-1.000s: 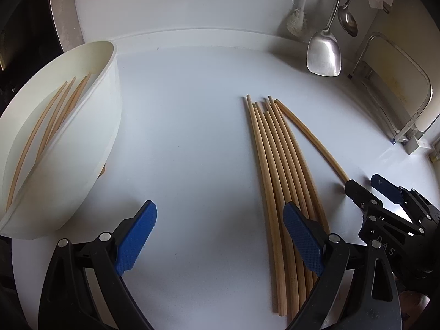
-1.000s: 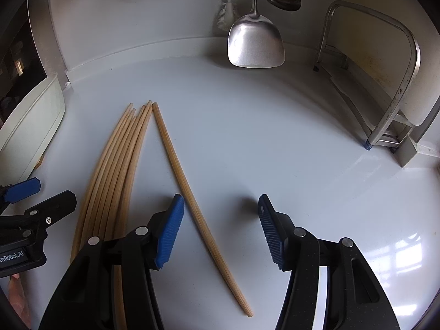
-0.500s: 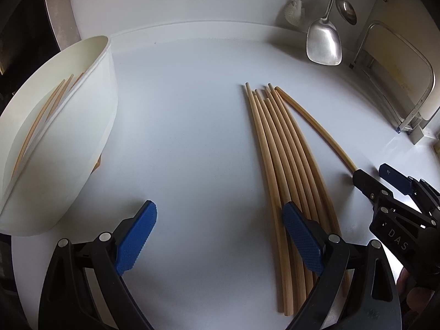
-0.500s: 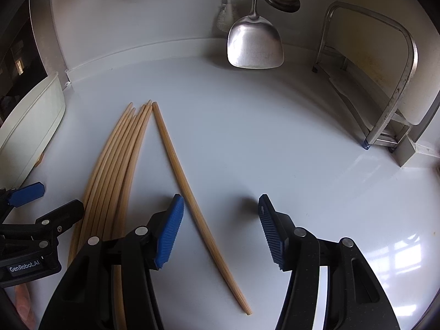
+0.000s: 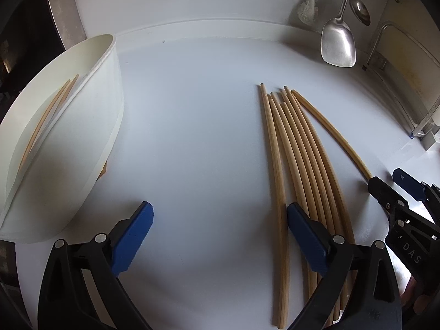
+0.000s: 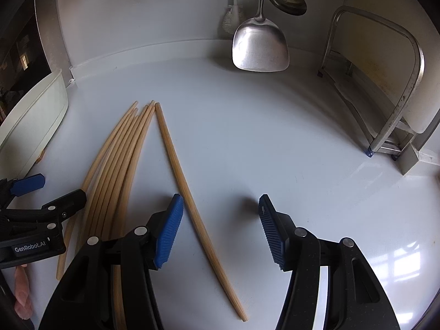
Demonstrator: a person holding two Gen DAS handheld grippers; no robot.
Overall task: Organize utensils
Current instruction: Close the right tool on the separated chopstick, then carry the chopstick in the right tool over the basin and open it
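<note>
On the white table, right hand-held gripper poised apart over the lone chopstick, left hand-held gripper likewise apart, empty; best lowered squarely, then closed mid-shaft.

I see a smooth white table with a raised lip along its far edge. A bundle of wooden chopsticks lies flat on it at centre right of the left wrist view, sticks side by side and touching. A single chopstick lies just beside them, angled away, running to the lower centre of the right wrist view. A white tub sits on the table at the left. A metal rack stands at the right edge.
</note>
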